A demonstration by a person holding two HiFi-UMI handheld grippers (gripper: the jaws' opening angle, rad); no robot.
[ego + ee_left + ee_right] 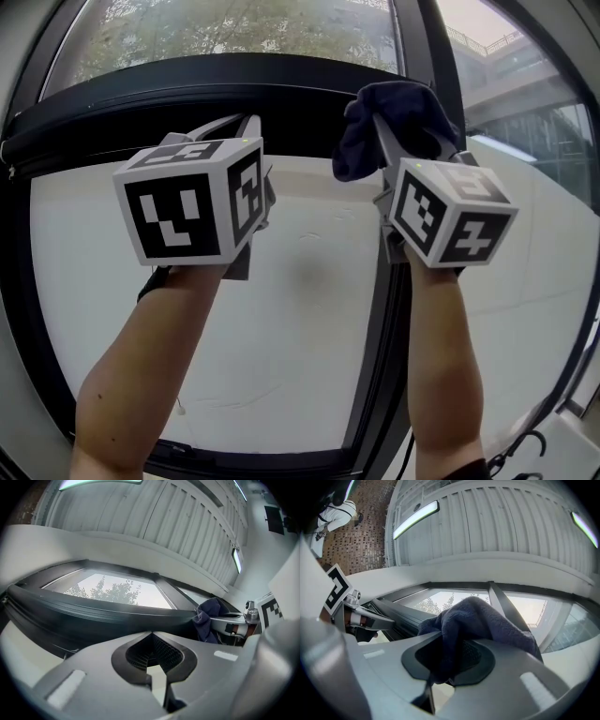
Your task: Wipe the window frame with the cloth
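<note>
A: Why is the cloth carried as it is?

B: Nearest, two forearms are raised side by side. The right tool is clamped on the cloth. One fold is pinched between the jaws and the rest is left to bulge past the tips. By that, soft fabric rather than plastic is likely presented to the window frame.

A: And the left tool?

B: It is held at 10 o'clock near the crossbar, its jaws drawn together on nothing. It is judged to be kept merely out of the way.

A: Where is the cloth found?

B: At 1 o'clock in the head view, where the crossbar is met by the upright. Whether the frame is touched cannot be told.

A: Which way is it pointed?

B: It is bunched, so no clean axis is offered. The bulk is stretched roughly from 7 to 1 o'clock, with the loose end hung toward 7. The crossbar is run 9 to 3 and the upright 12 to 6, so a stroke along either seems possible. Beyond, trees are seen through the glass.
</note>
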